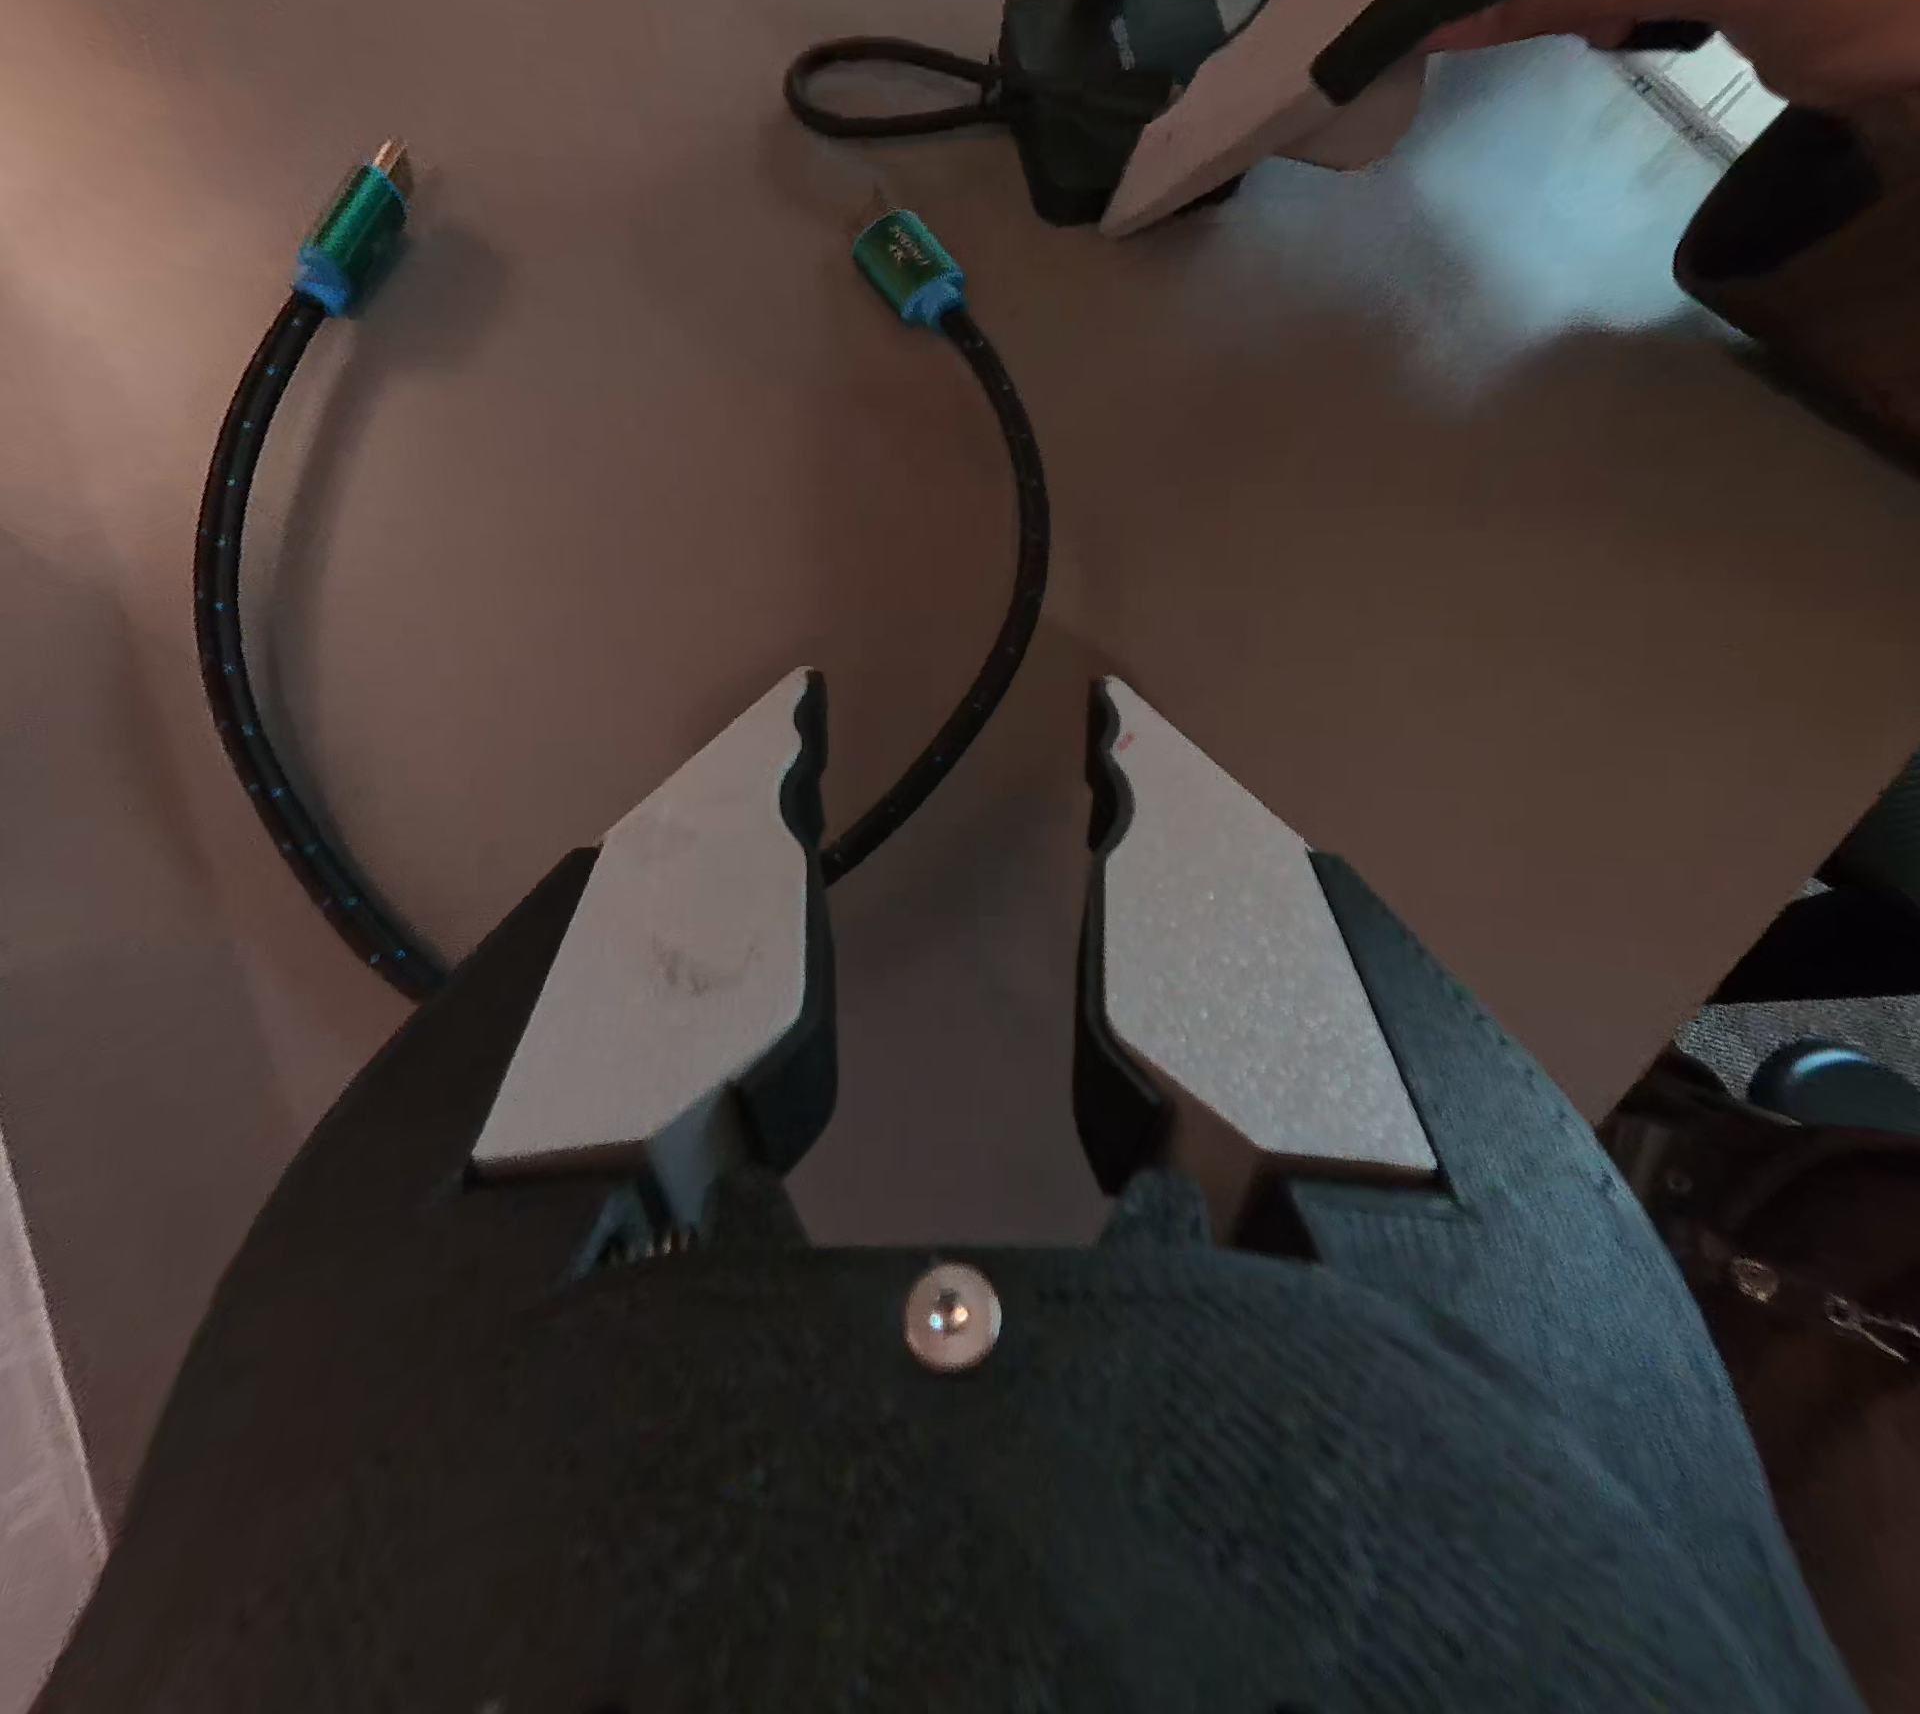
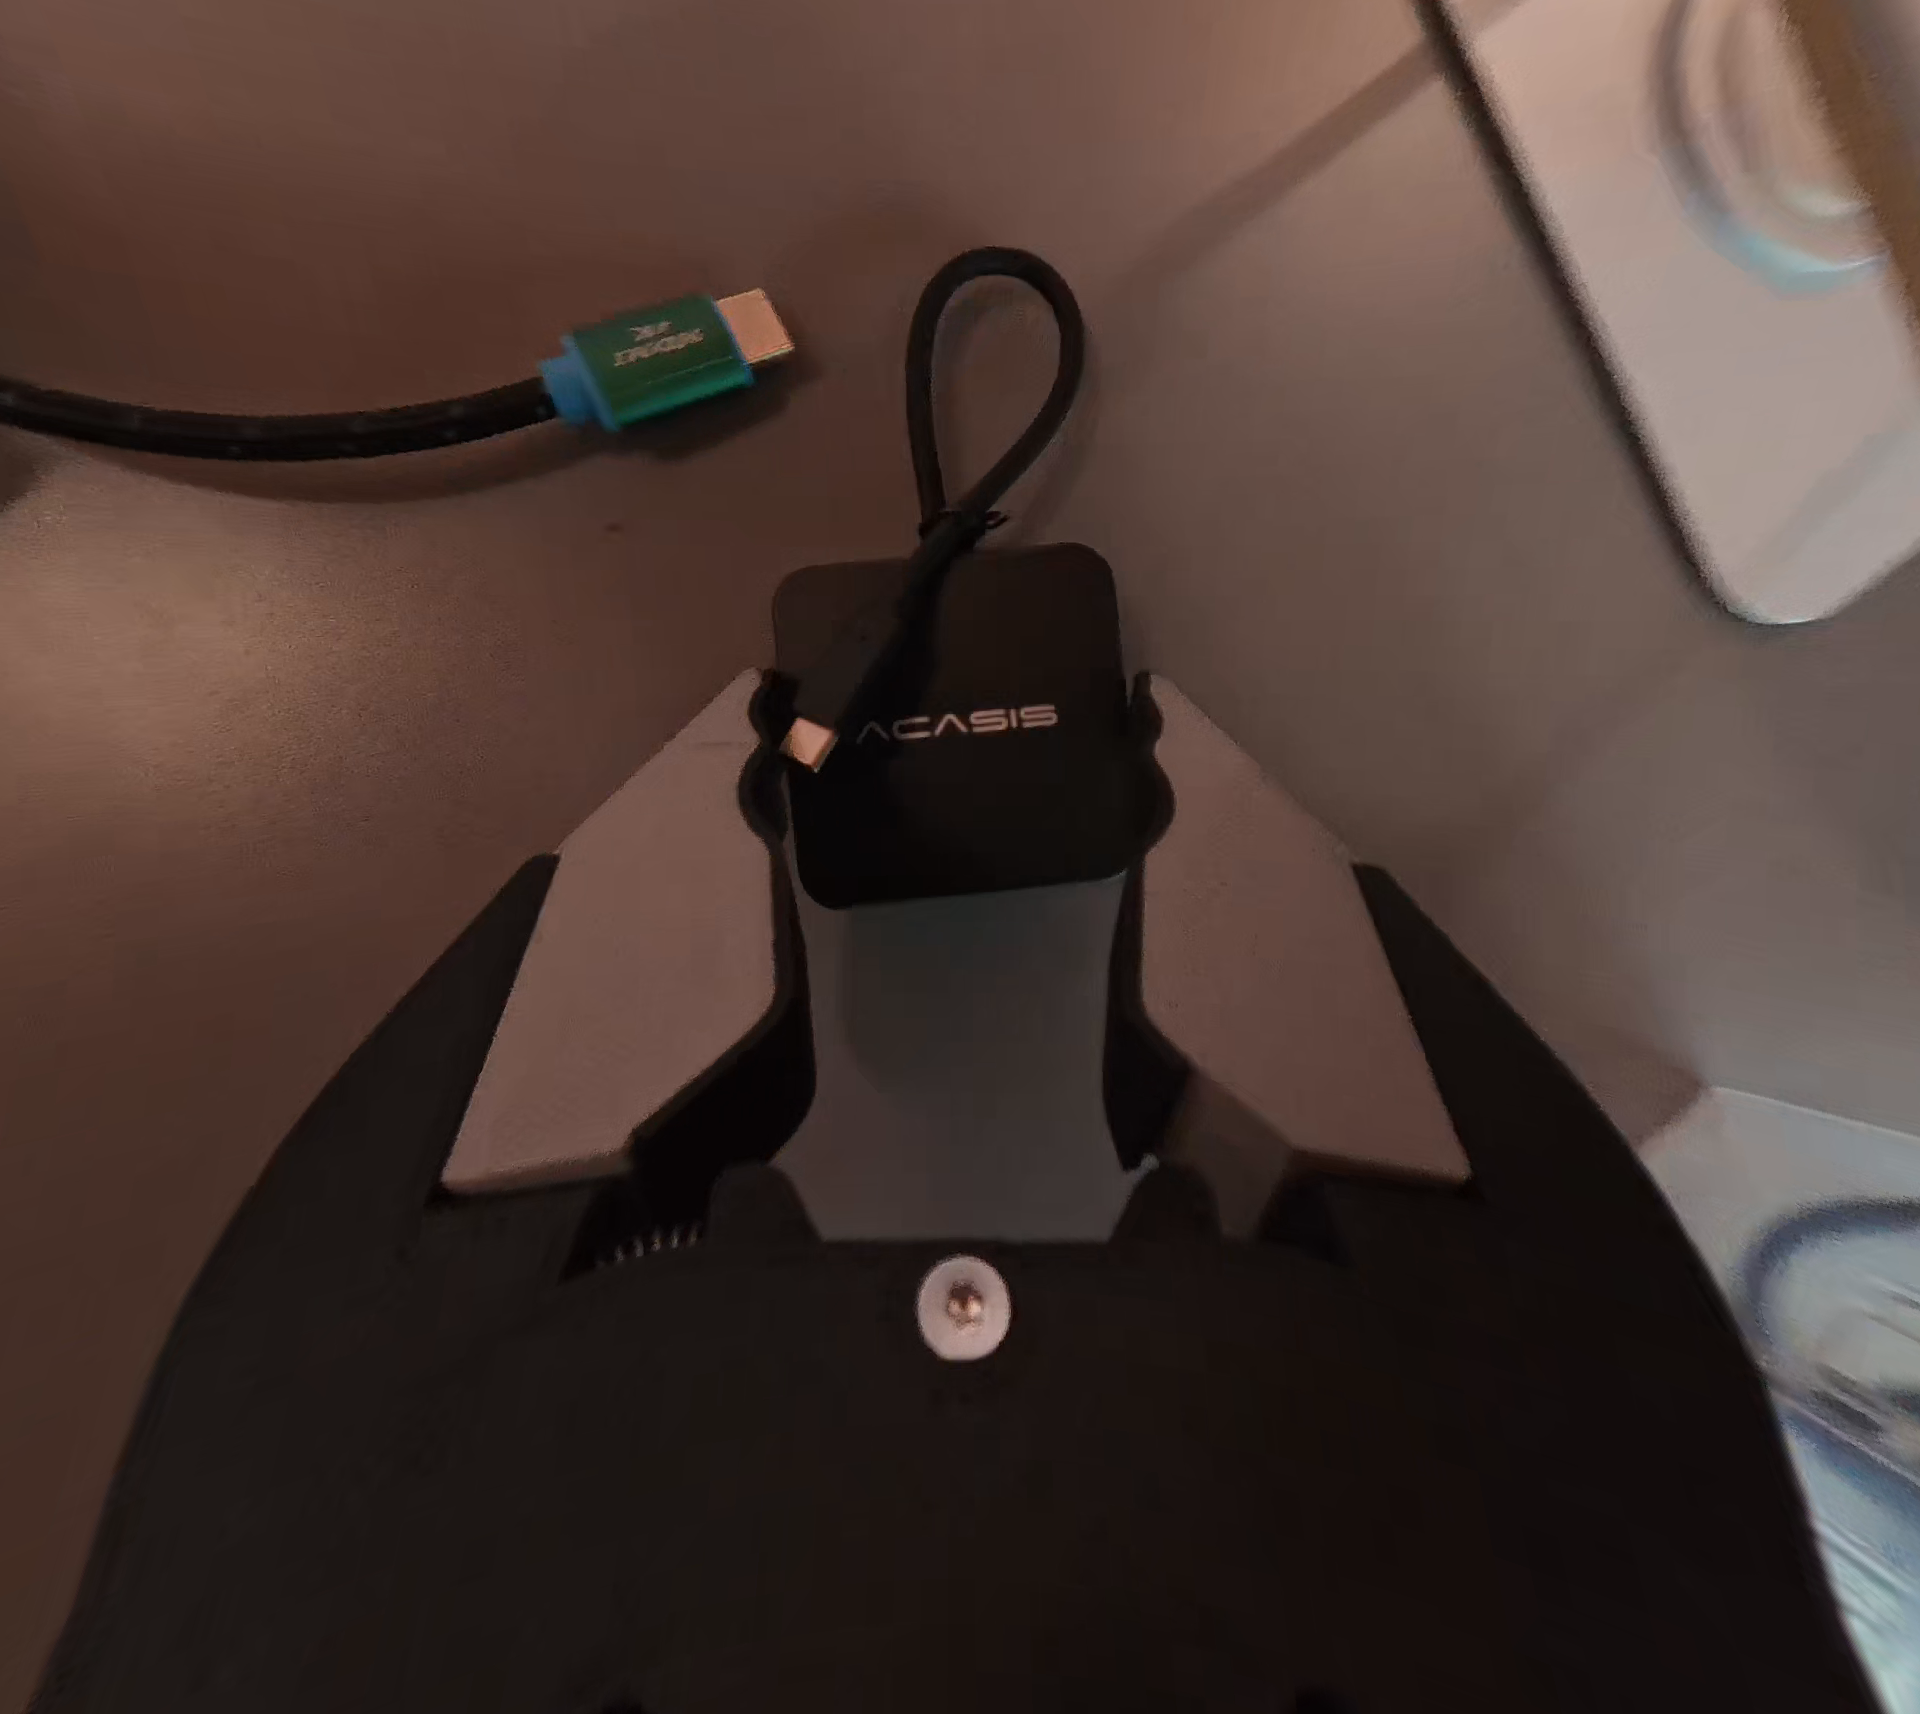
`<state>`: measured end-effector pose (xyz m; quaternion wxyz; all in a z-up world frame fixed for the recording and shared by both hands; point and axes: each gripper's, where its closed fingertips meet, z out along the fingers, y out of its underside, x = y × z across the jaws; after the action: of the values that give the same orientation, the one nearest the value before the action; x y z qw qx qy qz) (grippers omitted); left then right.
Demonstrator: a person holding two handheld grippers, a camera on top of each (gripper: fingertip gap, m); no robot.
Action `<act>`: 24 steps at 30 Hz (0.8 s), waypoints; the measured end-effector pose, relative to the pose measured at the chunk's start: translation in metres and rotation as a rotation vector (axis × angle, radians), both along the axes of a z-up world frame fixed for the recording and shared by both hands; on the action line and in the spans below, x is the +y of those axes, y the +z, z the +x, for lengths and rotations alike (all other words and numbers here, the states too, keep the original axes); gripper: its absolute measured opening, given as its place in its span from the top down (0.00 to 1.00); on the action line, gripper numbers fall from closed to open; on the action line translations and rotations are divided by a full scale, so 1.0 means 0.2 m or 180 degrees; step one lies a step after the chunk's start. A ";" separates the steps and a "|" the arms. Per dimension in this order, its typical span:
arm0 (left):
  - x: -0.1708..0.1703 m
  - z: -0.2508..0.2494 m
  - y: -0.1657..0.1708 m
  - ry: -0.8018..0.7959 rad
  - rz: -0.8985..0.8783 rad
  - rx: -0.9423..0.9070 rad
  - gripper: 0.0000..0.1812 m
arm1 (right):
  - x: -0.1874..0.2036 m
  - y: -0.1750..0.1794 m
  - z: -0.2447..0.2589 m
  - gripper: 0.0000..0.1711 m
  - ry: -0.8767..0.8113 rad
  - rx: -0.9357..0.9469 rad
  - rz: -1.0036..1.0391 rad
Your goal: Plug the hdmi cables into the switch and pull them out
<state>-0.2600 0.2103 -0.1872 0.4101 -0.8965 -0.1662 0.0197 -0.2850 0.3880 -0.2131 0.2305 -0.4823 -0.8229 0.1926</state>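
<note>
Between right gripper fingers, boxy matte-black switch; braided cable nearby.

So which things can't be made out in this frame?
- Switch ports: right wrist view shows only its top; left wrist view has the right hand-held gripper covering it.
- HDMI cable middle: hidden under the left hand-held gripper.
- Pale stand: blurred, cut off.

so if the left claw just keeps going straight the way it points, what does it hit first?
Likely the black braided HDMI cable, which curves through the gap ahead of the open left claw. Beyond it lies its green plug. Depth is unclear; it may reach the table first.
</note>
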 end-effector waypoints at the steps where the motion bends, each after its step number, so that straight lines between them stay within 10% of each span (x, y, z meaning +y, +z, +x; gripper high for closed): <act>1: 0.02 0.00 -0.01 -0.0029 0.0010 0.0019 0.75 | 0.01 0.02 -0.02 0.63 -0.0003 0.0128 0.0204; 24: 0.33 -0.02 0.48 -0.1339 0.1764 -0.1162 0.70 | -0.40 0.66 0.01 0.63 0.0841 0.2967 0.2107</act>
<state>-0.2639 0.2761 -0.0907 0.5955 -0.7551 -0.0481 -0.2702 -0.2840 0.3086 -0.0808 0.6805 -0.1424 -0.7042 0.1443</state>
